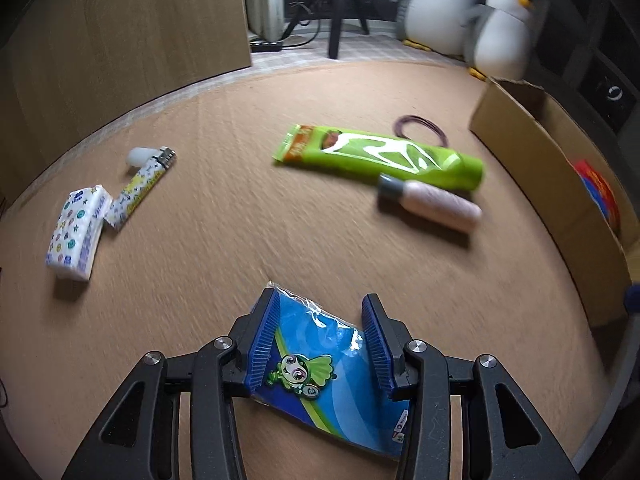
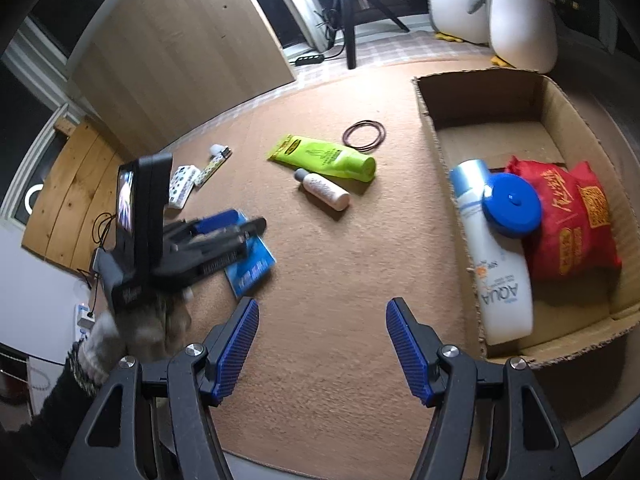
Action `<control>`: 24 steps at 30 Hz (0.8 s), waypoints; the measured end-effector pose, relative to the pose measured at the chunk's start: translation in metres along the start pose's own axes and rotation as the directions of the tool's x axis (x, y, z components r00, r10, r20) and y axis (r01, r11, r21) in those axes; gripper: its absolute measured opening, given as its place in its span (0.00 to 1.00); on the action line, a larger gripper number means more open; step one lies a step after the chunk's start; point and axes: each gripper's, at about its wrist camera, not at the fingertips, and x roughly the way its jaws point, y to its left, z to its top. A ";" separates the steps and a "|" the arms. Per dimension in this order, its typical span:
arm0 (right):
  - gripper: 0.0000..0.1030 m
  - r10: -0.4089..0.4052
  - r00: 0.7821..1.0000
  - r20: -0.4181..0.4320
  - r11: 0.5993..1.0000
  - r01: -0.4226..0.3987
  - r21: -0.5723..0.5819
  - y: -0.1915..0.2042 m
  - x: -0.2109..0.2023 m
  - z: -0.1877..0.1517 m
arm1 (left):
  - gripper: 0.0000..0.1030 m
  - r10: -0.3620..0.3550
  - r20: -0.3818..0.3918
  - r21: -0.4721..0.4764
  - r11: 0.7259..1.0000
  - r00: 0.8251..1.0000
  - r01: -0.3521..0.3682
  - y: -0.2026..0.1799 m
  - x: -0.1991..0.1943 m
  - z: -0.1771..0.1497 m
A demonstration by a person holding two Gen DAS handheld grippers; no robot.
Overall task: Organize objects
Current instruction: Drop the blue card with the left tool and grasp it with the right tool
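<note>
- The left gripper pinches a blue packet with a green cartoon figure; both ribbed pads press its sides, and it hangs just above the bench.
- From the right wrist view, the left gripper and its packet sit left of centre, gripped by a gloved hand.
- The right gripper is spread wide with nothing between its pads, low over bare bench, just left of the box.
- The cardboard box holds a white bottle lying along its near-left wall, a blue lid resting on the bottle, and a red bag to the right.
- On the bench, a green tube lies with a small pink bottle touching its near side.
- Thin dark bands lie just behind the tube.
- Far left, a tissue pack touches a patterned lighter; a small white cap sits beside the lighter's metal end.
- Two plush penguins and a tripod stand on the floor beyond the bench.
</note>
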 end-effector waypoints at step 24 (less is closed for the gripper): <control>0.67 -0.066 0.979 -0.192 0.886 -0.032 -0.463 0.112 0.127 0.033 | 0.56 -0.018 0.024 -0.357 0.934 1.000 0.026 0.110 -0.100 -0.100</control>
